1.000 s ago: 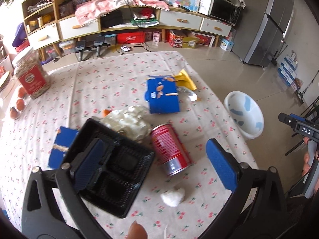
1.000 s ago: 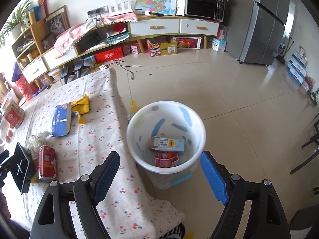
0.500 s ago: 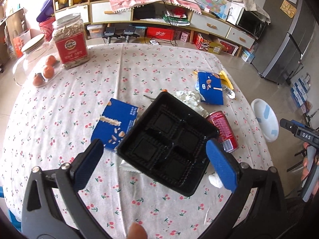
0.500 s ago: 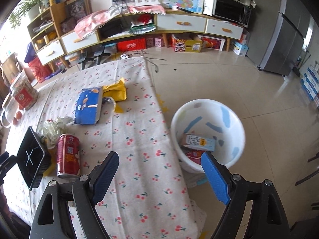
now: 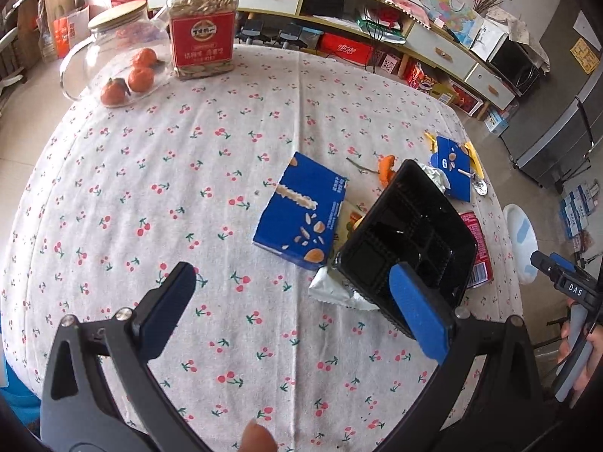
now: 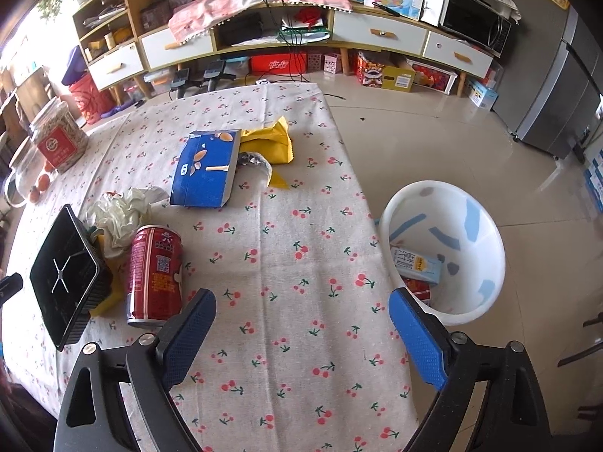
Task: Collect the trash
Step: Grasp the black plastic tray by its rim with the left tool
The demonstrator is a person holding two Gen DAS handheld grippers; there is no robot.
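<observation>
Clear jar point(image 5: 203, 19) with red label stands at far tabletop point(image 5: 150, 196) edge. Beside it, glass container point(image 5: 113, 60) holds three oranges point(image 5: 130, 81). Microwave point(image 6: 475, 22) sits on sideboard point(image 6: 377, 34).

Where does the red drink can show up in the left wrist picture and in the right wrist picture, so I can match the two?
Left wrist: the red can lies at the right, mostly hidden behind the black tray.
Right wrist: the same can lies on its side at lower left, just right of the black tray.
Shared landmark: the white bin on the floor.
</observation>
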